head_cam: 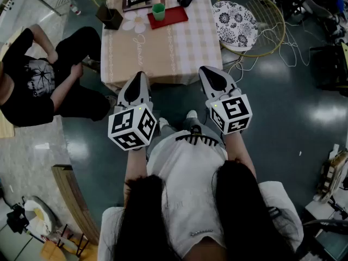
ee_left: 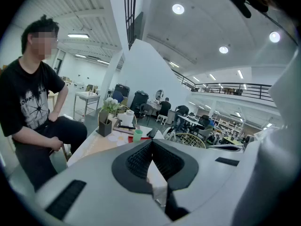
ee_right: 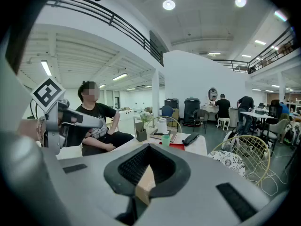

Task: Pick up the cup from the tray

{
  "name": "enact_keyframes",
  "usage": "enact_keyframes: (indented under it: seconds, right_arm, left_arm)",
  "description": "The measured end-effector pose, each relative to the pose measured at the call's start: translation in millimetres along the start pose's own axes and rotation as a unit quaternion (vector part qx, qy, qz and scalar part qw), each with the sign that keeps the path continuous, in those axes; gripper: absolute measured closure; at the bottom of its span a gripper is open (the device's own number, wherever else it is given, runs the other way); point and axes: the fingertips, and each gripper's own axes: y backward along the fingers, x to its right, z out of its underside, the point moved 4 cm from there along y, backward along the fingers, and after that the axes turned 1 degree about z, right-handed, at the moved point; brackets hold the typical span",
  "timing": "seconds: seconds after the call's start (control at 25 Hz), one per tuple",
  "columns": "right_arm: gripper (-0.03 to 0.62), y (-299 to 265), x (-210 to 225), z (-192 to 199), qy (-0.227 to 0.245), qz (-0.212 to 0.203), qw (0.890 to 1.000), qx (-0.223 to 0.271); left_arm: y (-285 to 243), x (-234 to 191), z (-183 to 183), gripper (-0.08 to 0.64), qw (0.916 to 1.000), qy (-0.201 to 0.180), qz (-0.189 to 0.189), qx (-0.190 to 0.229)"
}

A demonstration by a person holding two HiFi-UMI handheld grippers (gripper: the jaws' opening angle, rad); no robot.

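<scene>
Standing ahead of both tongs, the square table with a beige checked cloth [head_cam: 163,50] carries the task's things. A seated person in a black T-shirt [head_cam: 27,86] is beside its left edge. The left tongs [head_cam: 140,78] and the right tongs [head_cam: 209,70] hang side by side before the table, both closed and empty. The flat red tray [head_cam: 173,17] lies on the far part of the table. The small green cup [head_cam: 158,11] stands upright on the tray's left end.

Cup [head_cam: 158,11] seemingly on tray [head_cam: 174,17], atop table [head_cam: 163,48].
</scene>
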Motion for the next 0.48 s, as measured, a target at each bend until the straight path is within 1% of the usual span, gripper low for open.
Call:
enact_keyframes:
  seconds: [0.16,0.48]
  right_arm:
    - [0.581,1,-5,-1,-0.006,-0.004,1.000,0.003]
    - [0.581,5,-16,-1,-0.010,-0.001,1.000,0.007]
  left_arm:
    - [5,-2,1,0.551,1.0000,-0.007,-0.005,0.000]
    - [8,-2,4,0.551,0.9998,-0.018,0.004,-0.006]
